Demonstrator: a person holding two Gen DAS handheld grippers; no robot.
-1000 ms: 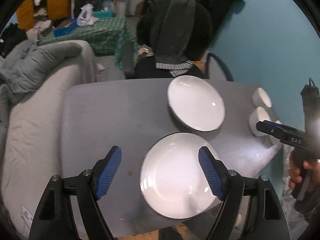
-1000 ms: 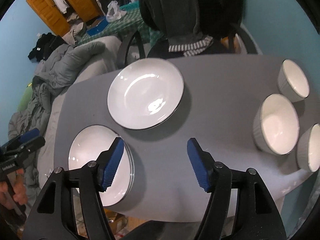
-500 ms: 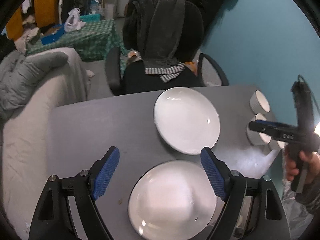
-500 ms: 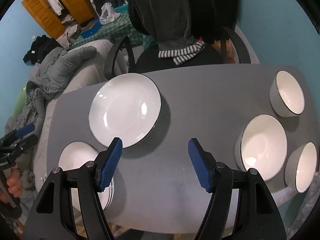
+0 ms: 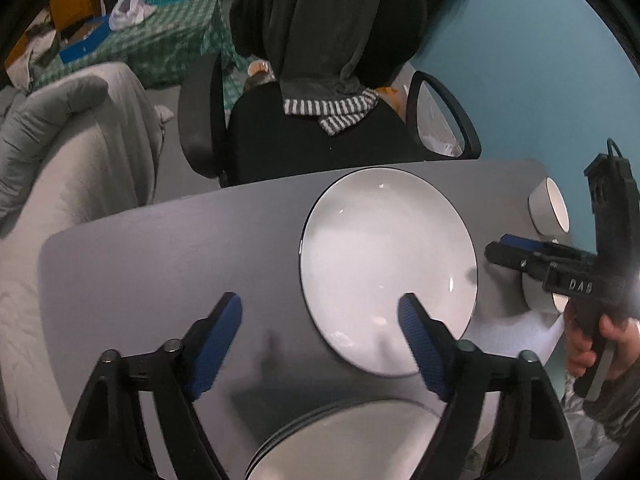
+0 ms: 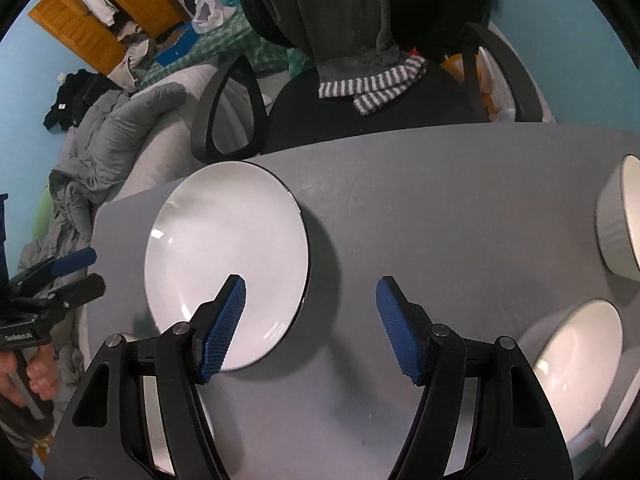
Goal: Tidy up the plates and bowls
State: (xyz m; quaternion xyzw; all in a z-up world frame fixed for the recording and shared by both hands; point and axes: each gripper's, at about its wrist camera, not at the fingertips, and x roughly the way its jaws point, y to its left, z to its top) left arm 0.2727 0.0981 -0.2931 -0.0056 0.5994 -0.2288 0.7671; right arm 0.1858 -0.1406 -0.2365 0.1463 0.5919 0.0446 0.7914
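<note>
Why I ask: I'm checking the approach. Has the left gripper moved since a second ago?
Yes. In its own view the left gripper has gone from straddling the plate stack toward the single plate nearer the chair, jaws closing, empty.

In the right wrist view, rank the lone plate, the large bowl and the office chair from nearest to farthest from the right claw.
1. Lone plate: under the right claw's left finger.
2. Large bowl: table's right edge.
3. Office chair: beyond the table's far edge.
</note>
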